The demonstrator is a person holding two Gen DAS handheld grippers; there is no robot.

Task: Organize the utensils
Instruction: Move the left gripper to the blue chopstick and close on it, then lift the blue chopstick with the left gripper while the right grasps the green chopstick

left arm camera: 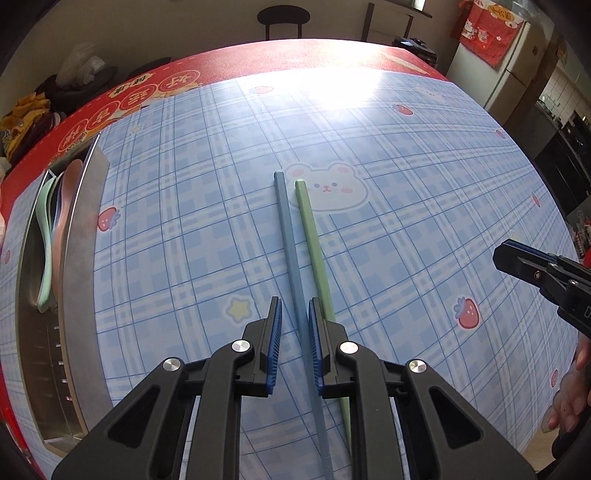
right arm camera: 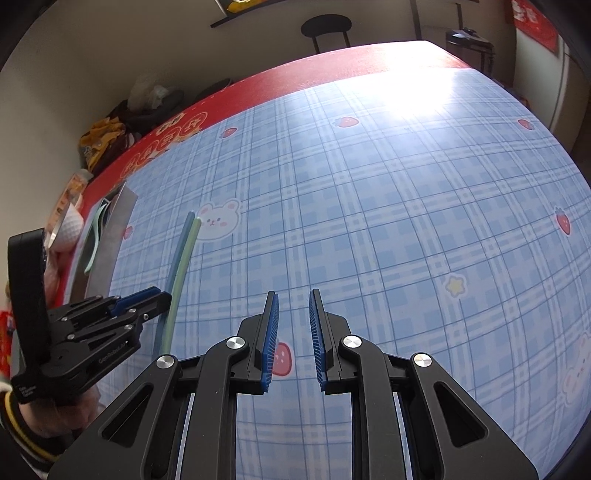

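A blue chopstick (left arm camera: 288, 236) and a green chopstick (left arm camera: 312, 236) lie side by side on the blue checked tablecloth. My left gripper (left arm camera: 295, 314) is open, low over them; the blue chopstick runs between its jaws and the green one passes under the right finger (left arm camera: 318, 343). Both chopsticks also show in the right wrist view, blue (right arm camera: 176, 258) and green (right arm camera: 184, 266), with the left gripper (right arm camera: 147, 299) over them. My right gripper (right arm camera: 293, 310) is open and empty, hovering over bare cloth to the right; it also shows in the left wrist view (left arm camera: 517, 258).
A steel utensil tray (left arm camera: 79, 258) stands at the table's left edge, holding pastel spoons (left arm camera: 55, 221). It also shows in the right wrist view (right arm camera: 110, 236). A red cloth border (left arm camera: 147, 88) runs along the far side. A chair (left arm camera: 284, 18) stands beyond the table.
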